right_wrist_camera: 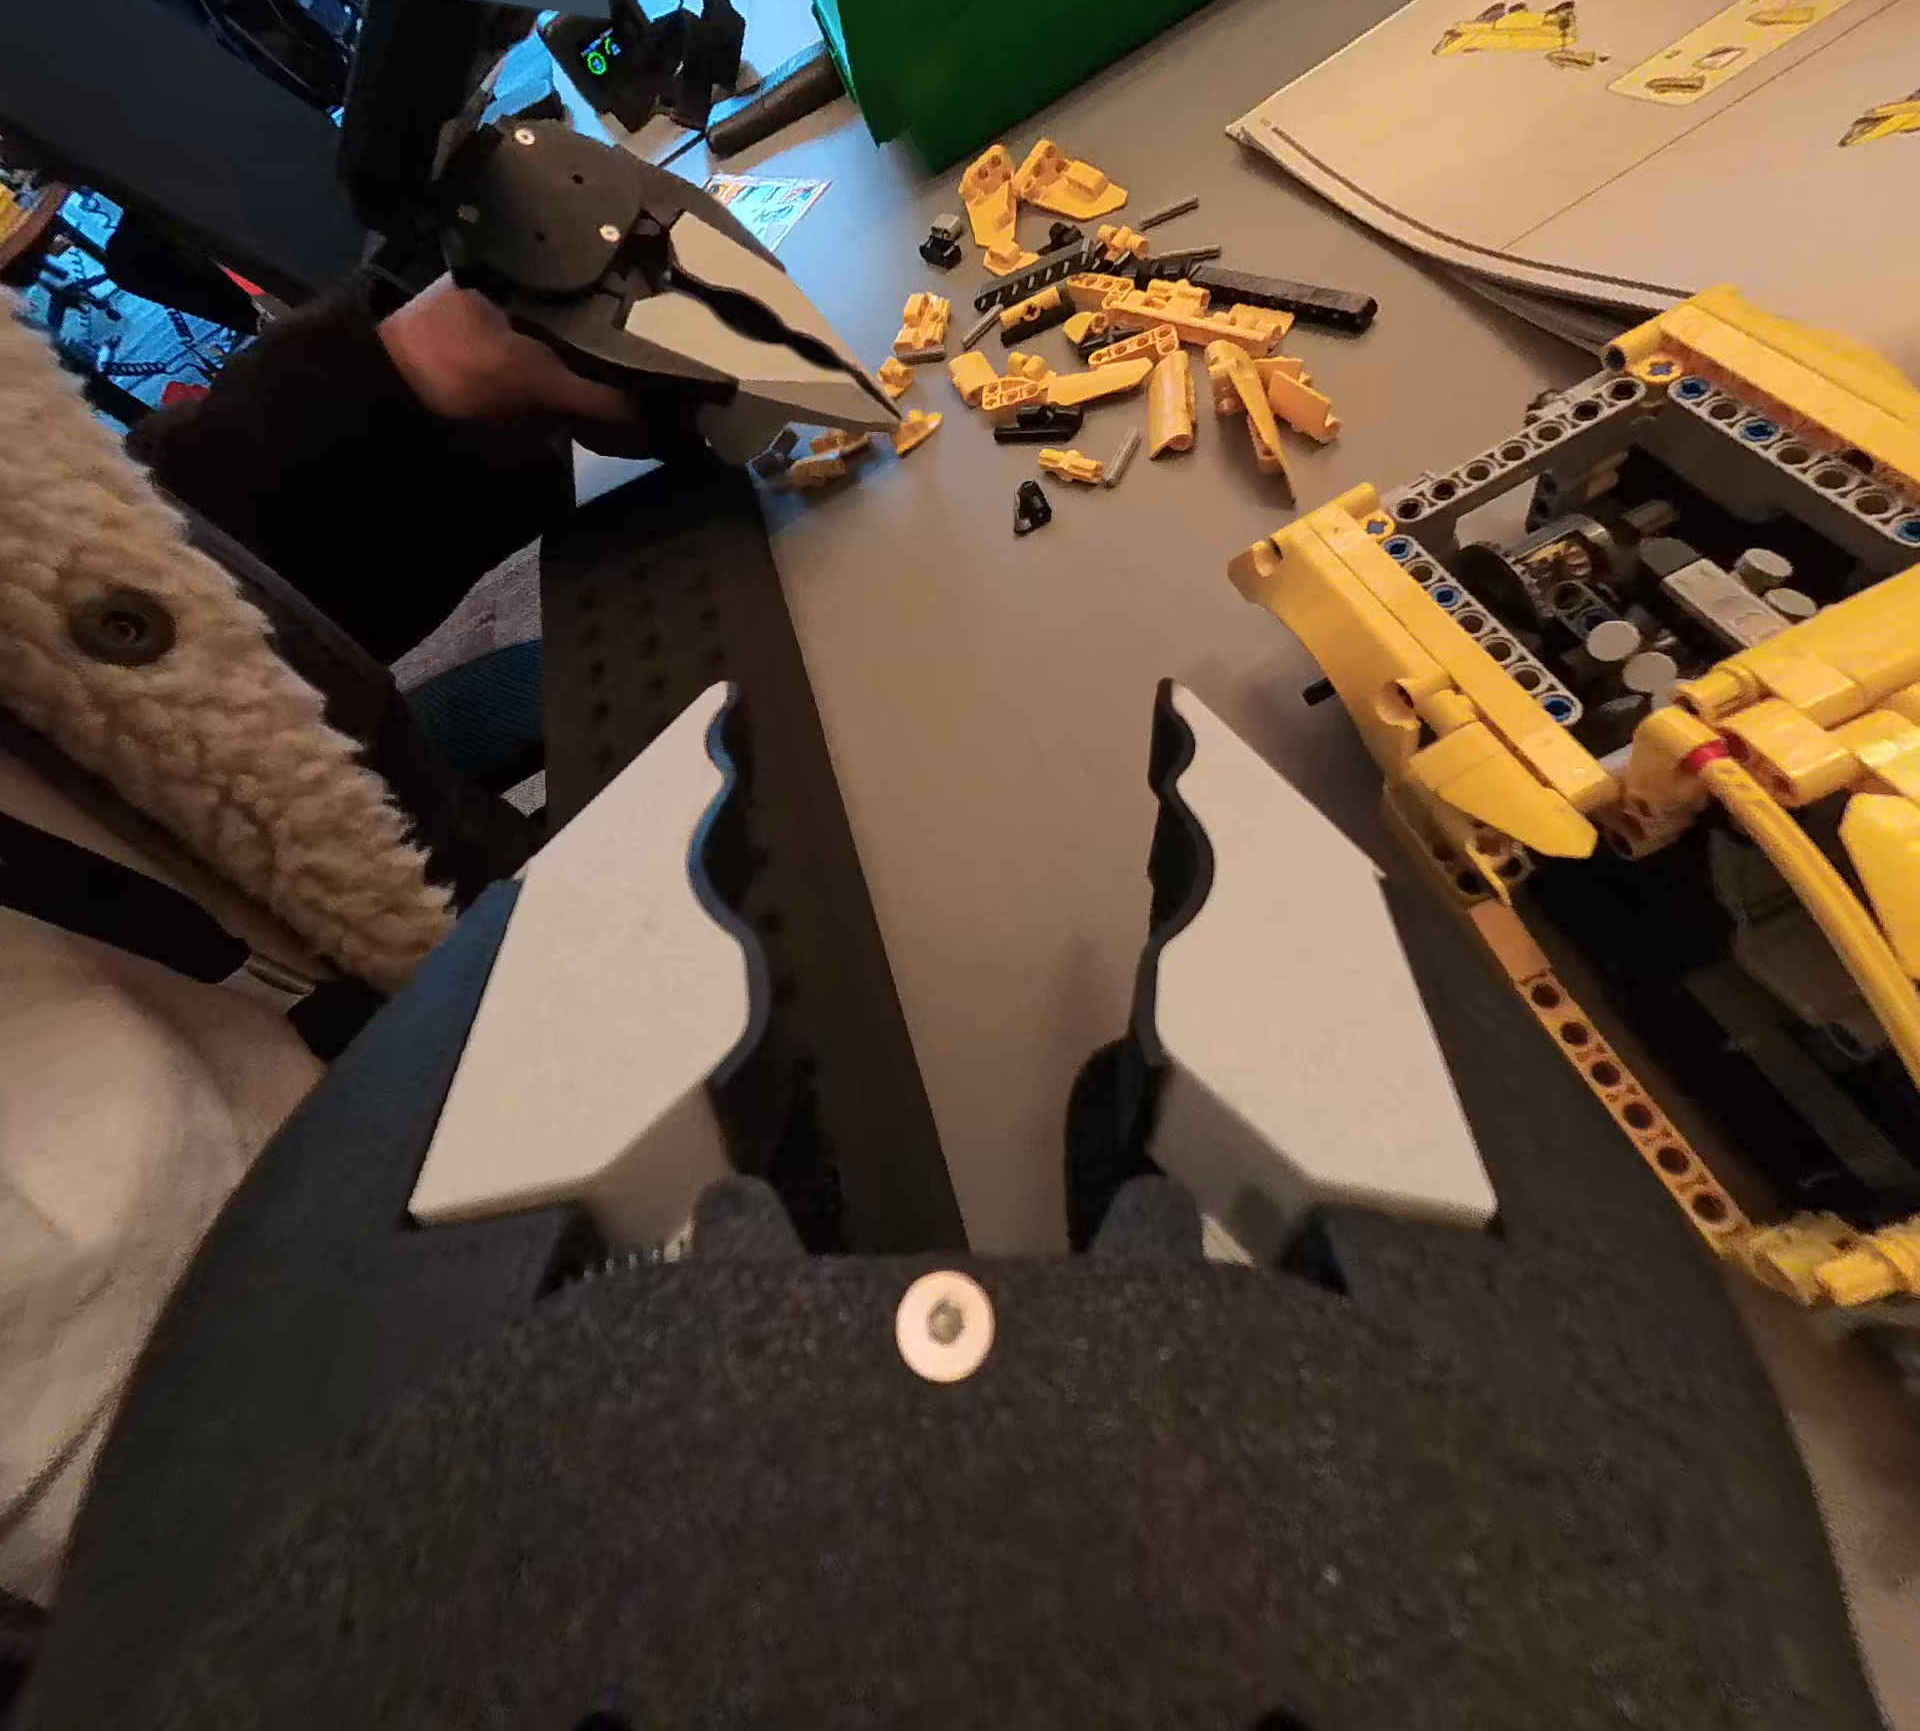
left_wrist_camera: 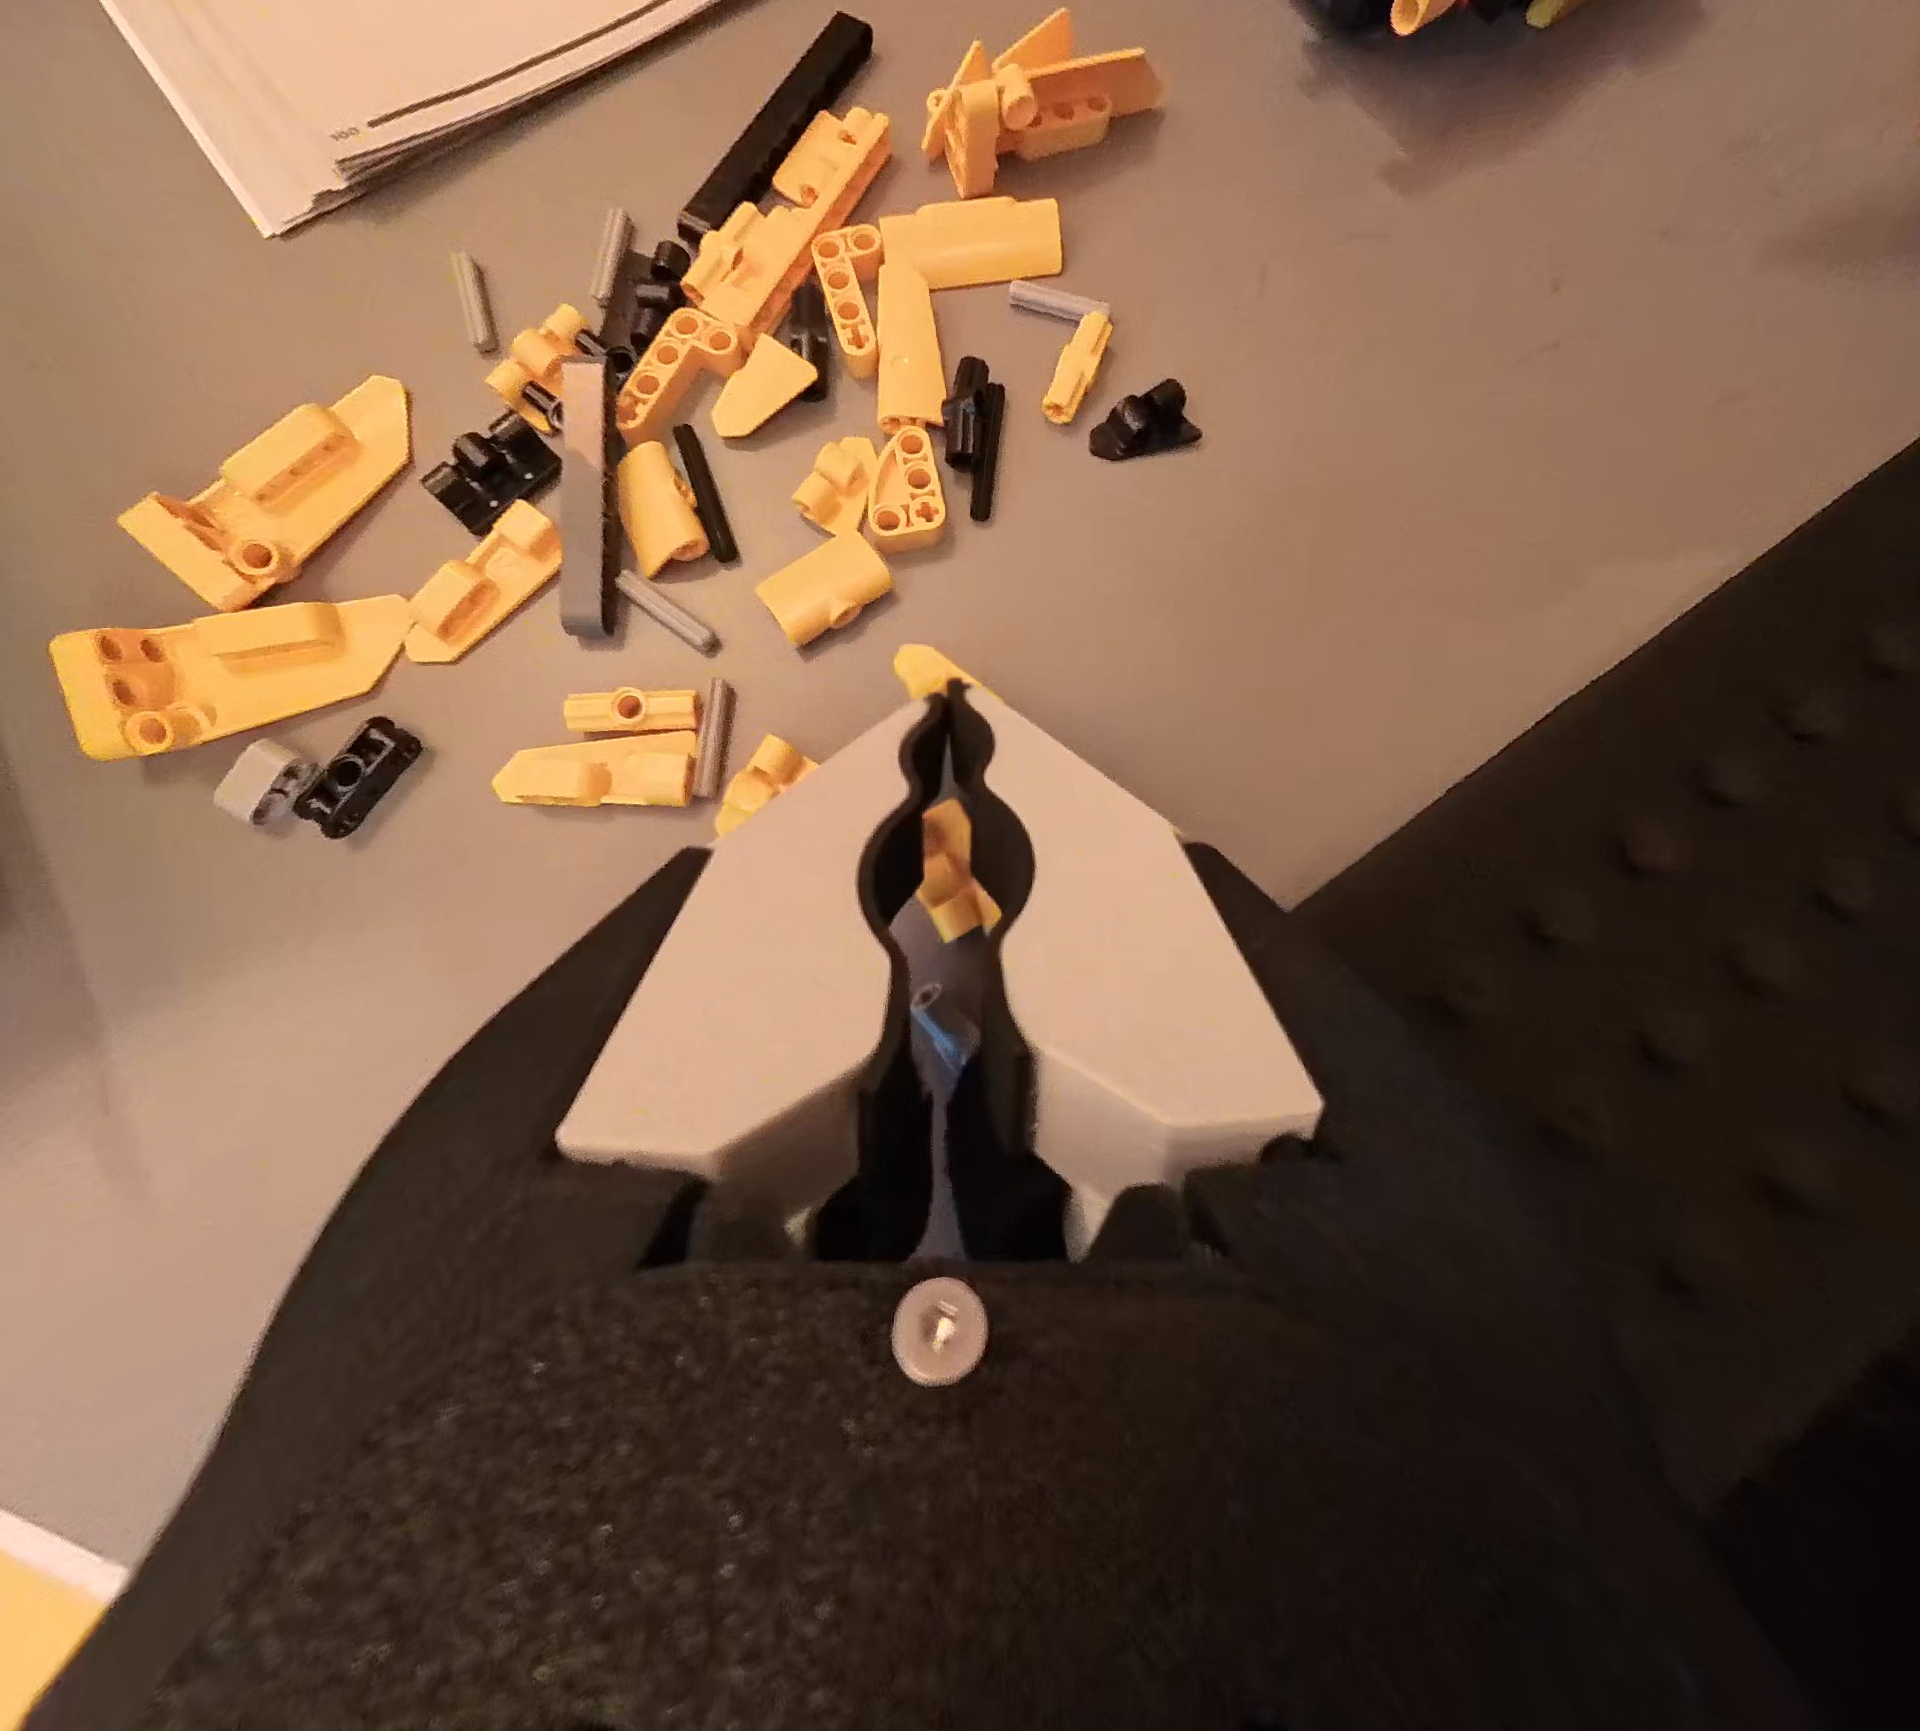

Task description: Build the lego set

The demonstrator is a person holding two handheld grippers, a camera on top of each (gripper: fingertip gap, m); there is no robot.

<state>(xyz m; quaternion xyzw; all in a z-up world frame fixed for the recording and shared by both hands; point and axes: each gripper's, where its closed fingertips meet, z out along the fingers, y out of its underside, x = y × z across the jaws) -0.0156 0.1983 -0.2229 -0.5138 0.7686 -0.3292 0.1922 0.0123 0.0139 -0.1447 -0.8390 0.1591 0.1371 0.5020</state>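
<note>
Chassis [right_wrist_camera: 1621,642] largely built off to the side of our right gripper [right_wrist_camera: 945,715], whose jaws stand apart and empty, while our left gripper [left_wrist_camera: 951,694] pinches a small yellow piece [left_wrist_camera: 920,665] with loose parts [left_wrist_camera: 727,393] scattered beyond its tips.

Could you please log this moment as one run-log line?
left gripper: shut on small yellow plastic Lego piece | right gripper: open, empty | half-built yellow Lego vehicle: on grey table

Each gripper has a rough black body with one silver screw [right_wrist_camera: 943,1324] in the middle and two light grey fingers [right_wrist_camera: 613,943] with wavy black inner edges. The person wears a dark sleeve [right_wrist_camera: 312,455] and a beige fleece jacket [right_wrist_camera: 187,725] with a dark button.
</note>
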